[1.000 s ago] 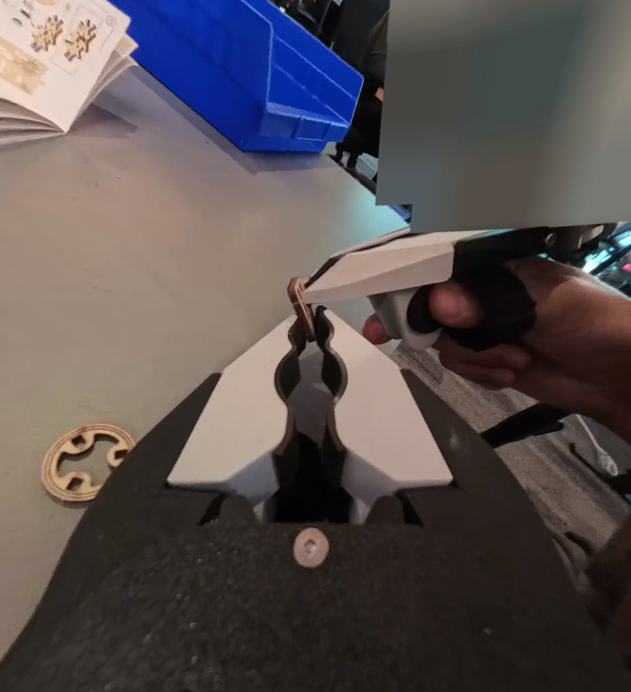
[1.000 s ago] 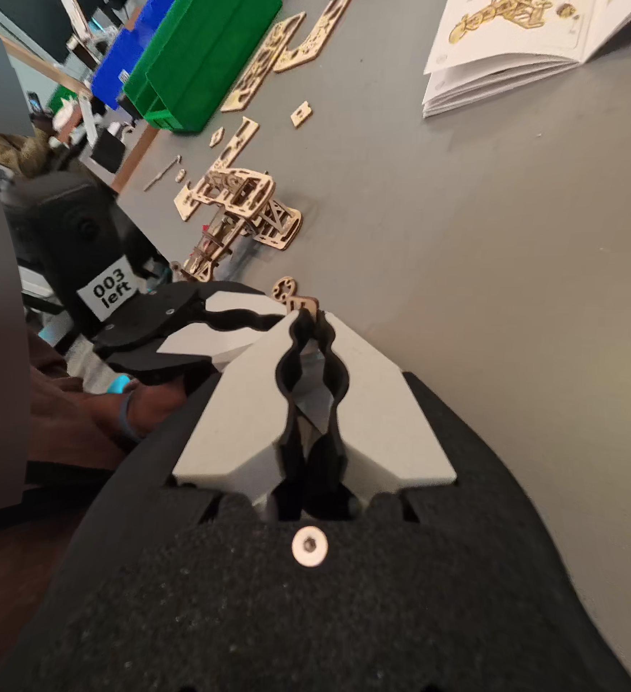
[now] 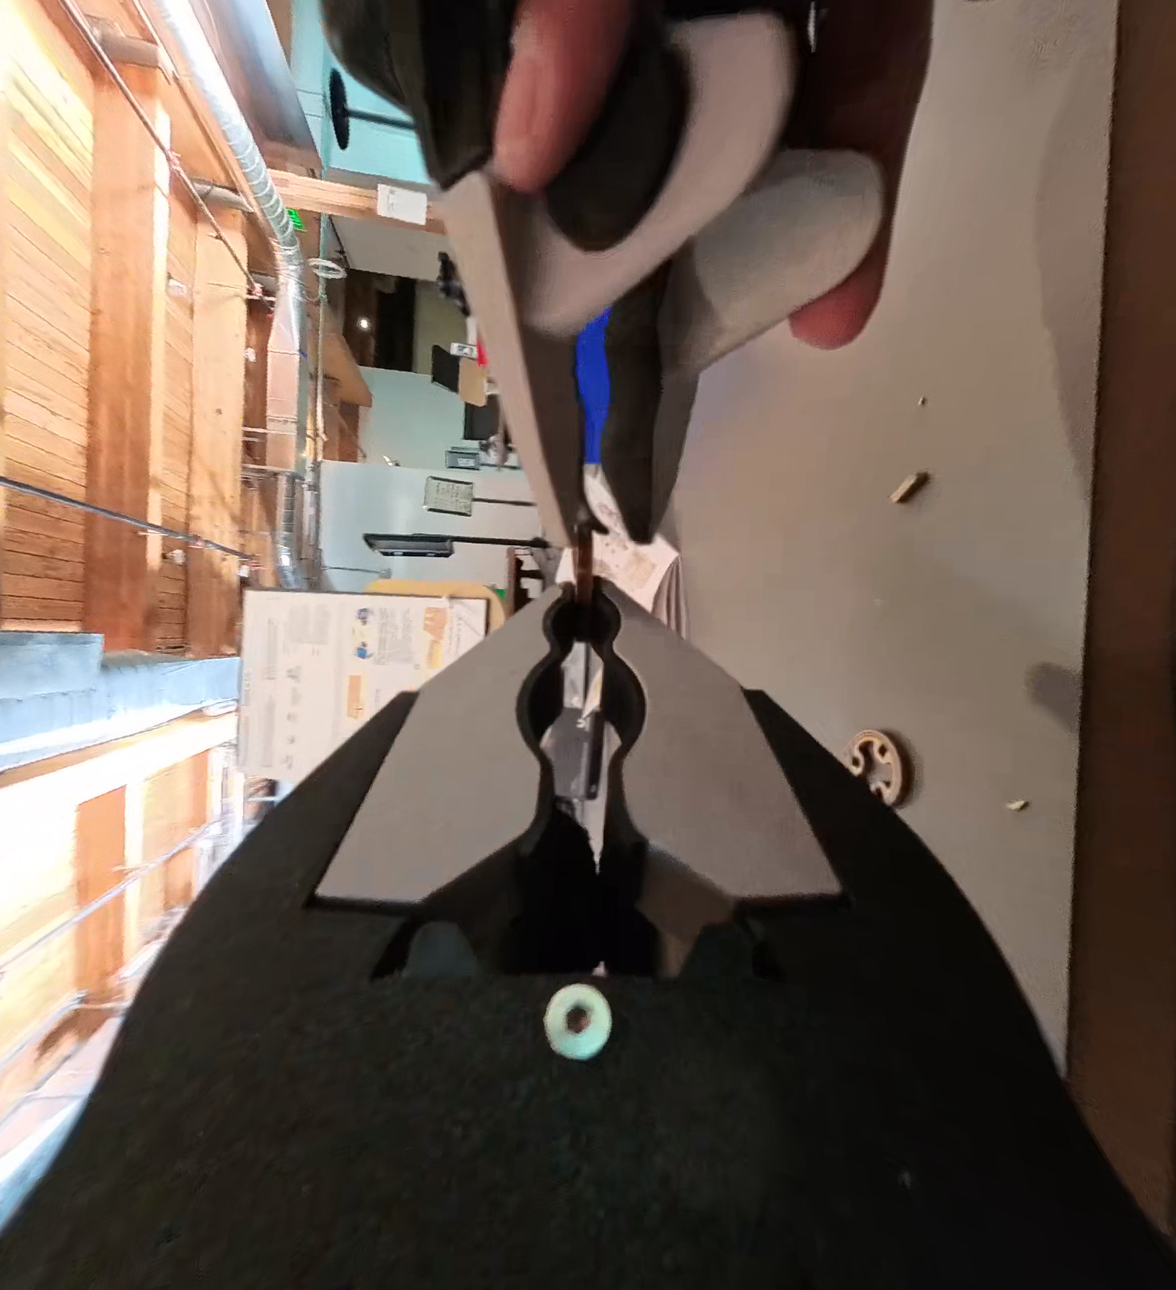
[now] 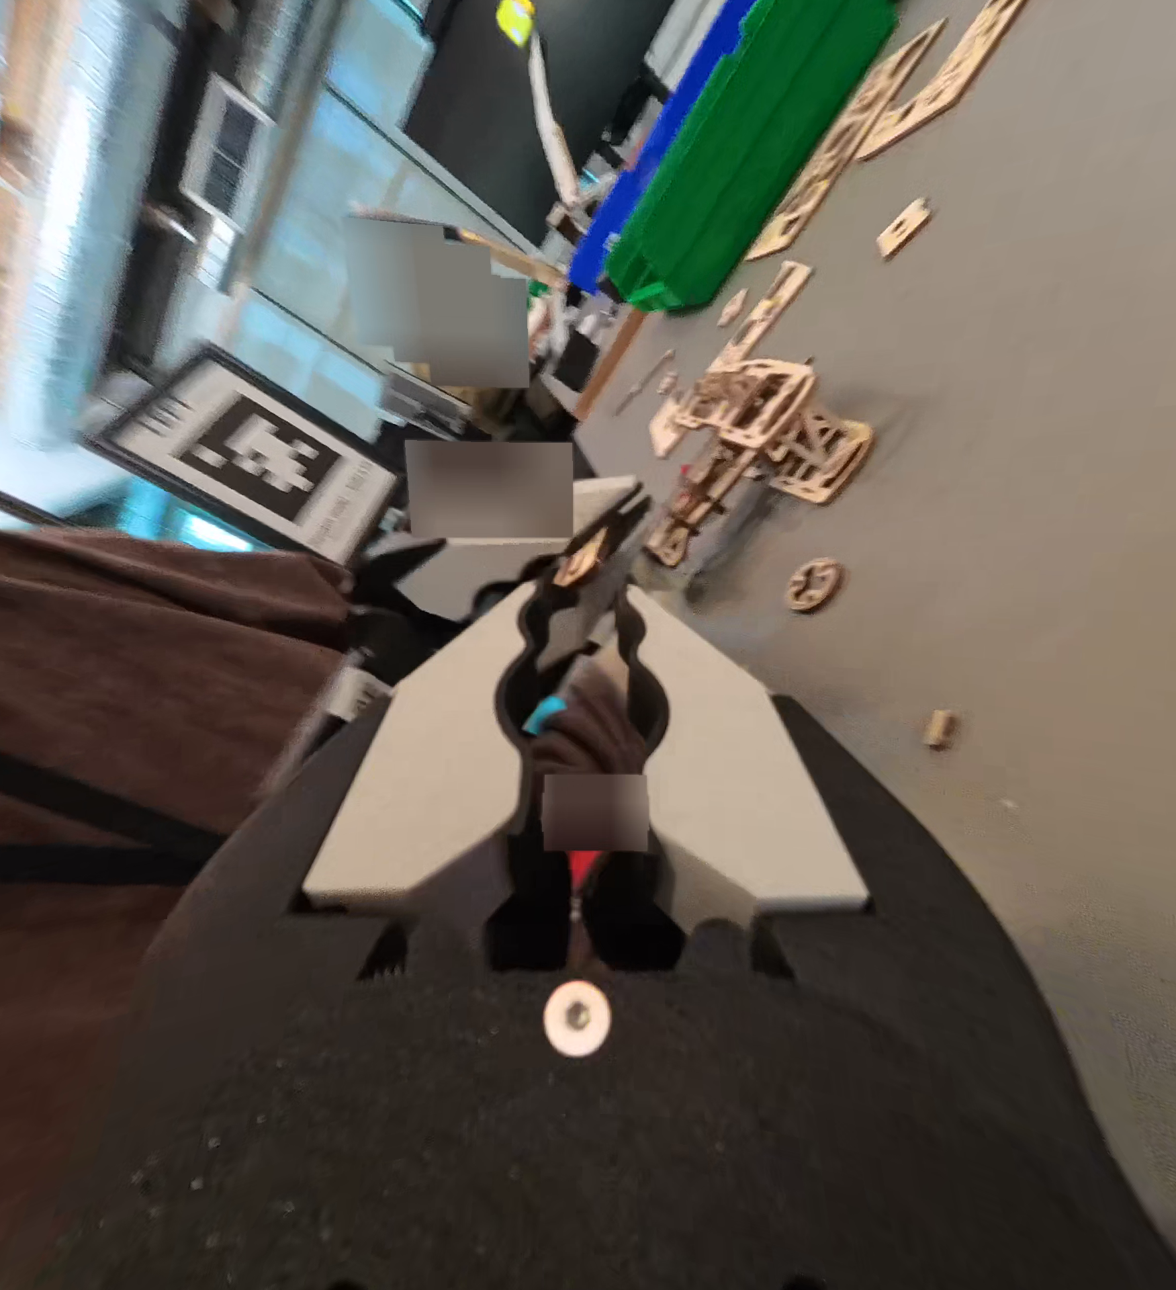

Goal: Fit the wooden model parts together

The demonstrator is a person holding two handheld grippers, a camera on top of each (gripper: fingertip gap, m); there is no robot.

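My left gripper [image 3: 583,614] is rolled on its side, so the grey table [image 3: 920,593] stands like a wall to the right of my fingers. The tips are pinched on a thin, dark wooden piece [image 3: 583,562] that sticks out ahead of them. The right gripper [image 3: 595,534] comes in from above, a hand [image 3: 571,105] wrapped round its handle, and its tips meet the far end of that same piece — the two grippers point nose to nose. Off to the right of my left fingers, a round slotted disc [image 3: 876,766] lies flat on the table, with a few small wood chips near it.

In the right wrist view, my right fingers stand slightly apart lower down, yet their tips close on a small piece with a round hole [image 4: 579,562]; the left gripper lies just beyond it. Blur hides how the parts sit against each other. To the right of these fingers the disc lies near, the half-built model [image 4: 759,433] farther out, and a green bin [image 4: 731,181] and cut-out sheets [image 4: 906,112] beyond that.
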